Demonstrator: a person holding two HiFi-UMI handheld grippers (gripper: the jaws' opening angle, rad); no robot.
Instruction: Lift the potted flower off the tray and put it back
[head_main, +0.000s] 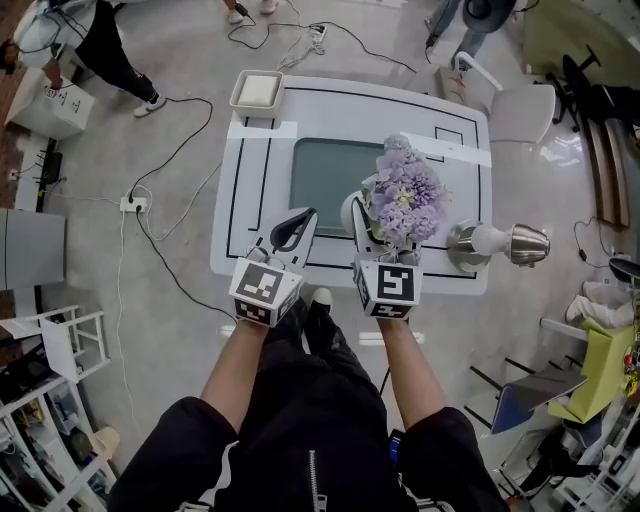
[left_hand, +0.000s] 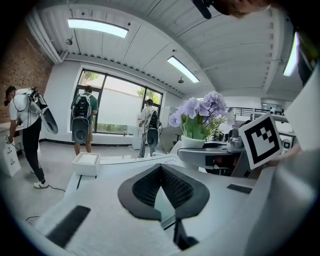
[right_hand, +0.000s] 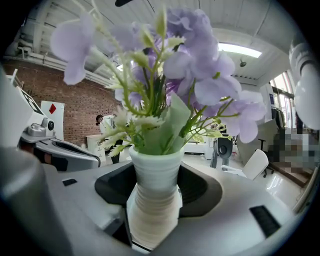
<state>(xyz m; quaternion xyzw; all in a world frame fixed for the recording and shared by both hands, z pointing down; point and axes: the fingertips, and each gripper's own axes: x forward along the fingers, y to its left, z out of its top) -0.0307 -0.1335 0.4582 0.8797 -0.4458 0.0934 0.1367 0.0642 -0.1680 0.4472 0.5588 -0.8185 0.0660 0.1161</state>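
Observation:
The potted flower (head_main: 405, 195) is a lilac bunch in a ribbed white pot (right_hand: 154, 195). My right gripper (head_main: 366, 218) is shut on the pot, whose body fills the space between the dark pads (right_hand: 202, 187). In the head view it hangs over the near right corner of the dark green tray (head_main: 325, 170); its base is hidden. My left gripper (head_main: 299, 220) is shut and holds nothing, its tips meeting (left_hand: 160, 168) above the table's near edge, left of the pot. The flower (left_hand: 200, 116) shows to that gripper's right.
The white table (head_main: 455, 155) has black lines and tape strips. A small white dish (head_main: 257, 92) sits at its far left corner. A silver lamp-like object (head_main: 500, 243) lies at the near right. Cables, chairs and several people surround the table.

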